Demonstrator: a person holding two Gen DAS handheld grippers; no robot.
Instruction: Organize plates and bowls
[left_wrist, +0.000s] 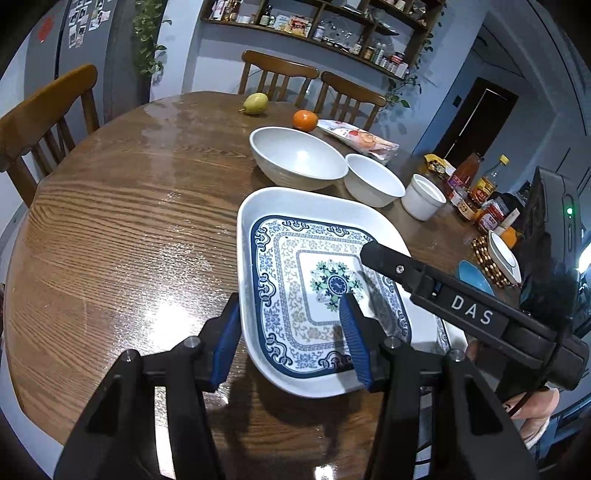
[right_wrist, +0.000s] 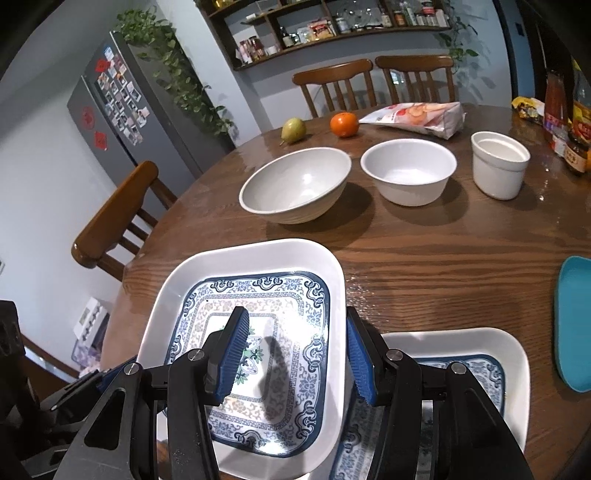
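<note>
A square white plate with a blue pattern (left_wrist: 314, 273) (right_wrist: 258, 295) is held between both grippers, tilted a little above the round wooden table (left_wrist: 122, 229). My left gripper (left_wrist: 291, 332) straddles the plate's left rim, jaws wide apart. My right gripper (right_wrist: 295, 354) straddles its right rim, jaws also wide apart. A second patterned plate (right_wrist: 480, 354) lies on the table under my right gripper. Behind stand a large white bowl (left_wrist: 297, 157) (right_wrist: 295, 184), a smaller white bowl (left_wrist: 373, 184) (right_wrist: 408, 170) and a white cup (left_wrist: 423, 195) (right_wrist: 498, 162).
A pear (left_wrist: 255, 103), an orange (left_wrist: 304, 120) and a snack bag (left_wrist: 362, 140) lie at the table's far side. Sauce bottles and jars (left_wrist: 480, 195) crowd the right edge. A blue dish (right_wrist: 574, 321) lies at the right. Wooden chairs (left_wrist: 40, 122) surround the table.
</note>
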